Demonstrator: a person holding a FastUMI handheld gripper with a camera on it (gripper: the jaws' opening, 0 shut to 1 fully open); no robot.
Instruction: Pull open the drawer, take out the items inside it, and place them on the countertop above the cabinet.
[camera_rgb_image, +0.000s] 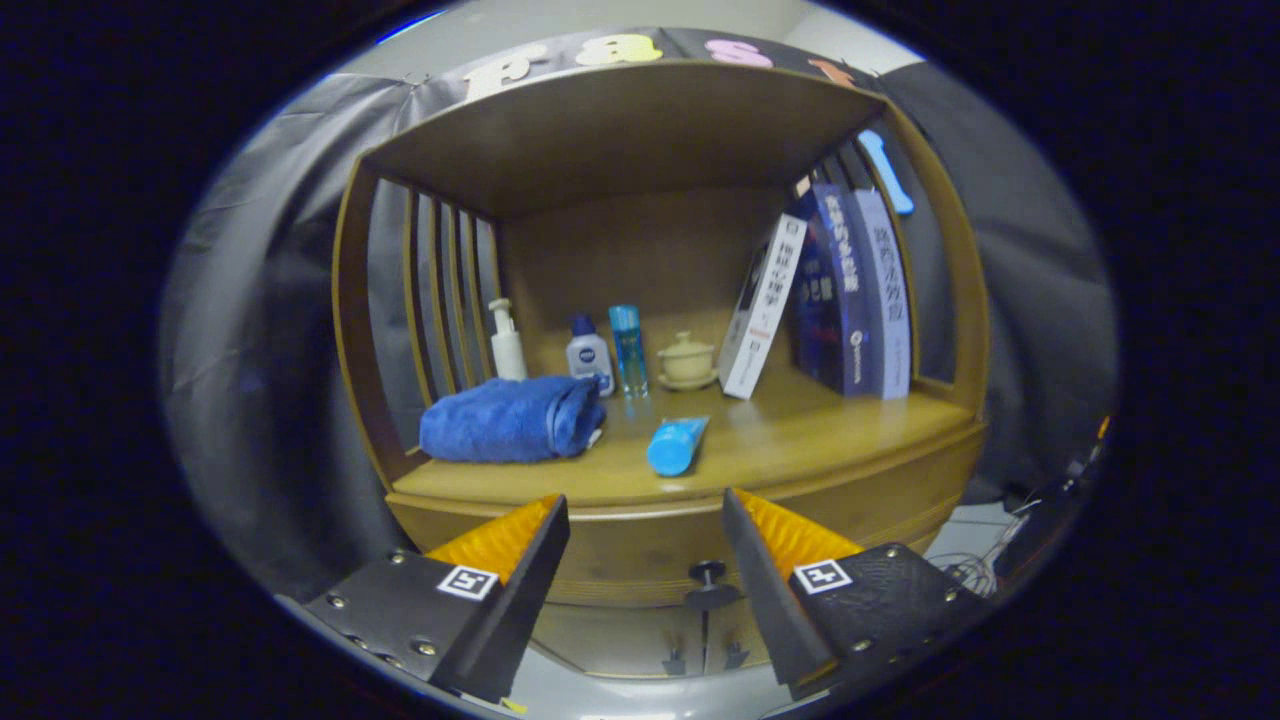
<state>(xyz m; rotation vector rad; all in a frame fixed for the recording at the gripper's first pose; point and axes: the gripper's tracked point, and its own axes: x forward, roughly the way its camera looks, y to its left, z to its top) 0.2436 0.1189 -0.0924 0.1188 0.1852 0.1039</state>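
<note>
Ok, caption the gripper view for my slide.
Open tool faces the closed drawer's knob; blue towel and tube lie on the countertop.

No wording can be read with certainty. On the far right of the surface, three books carry printed characters down their spines, too blurred to make out. The small white bottle at the far left-centre bears a round dark badge, its lettering illegible. The claw, fingers spread apart and holding nothing, has a square black-and-white marker tag on each finger.
</note>
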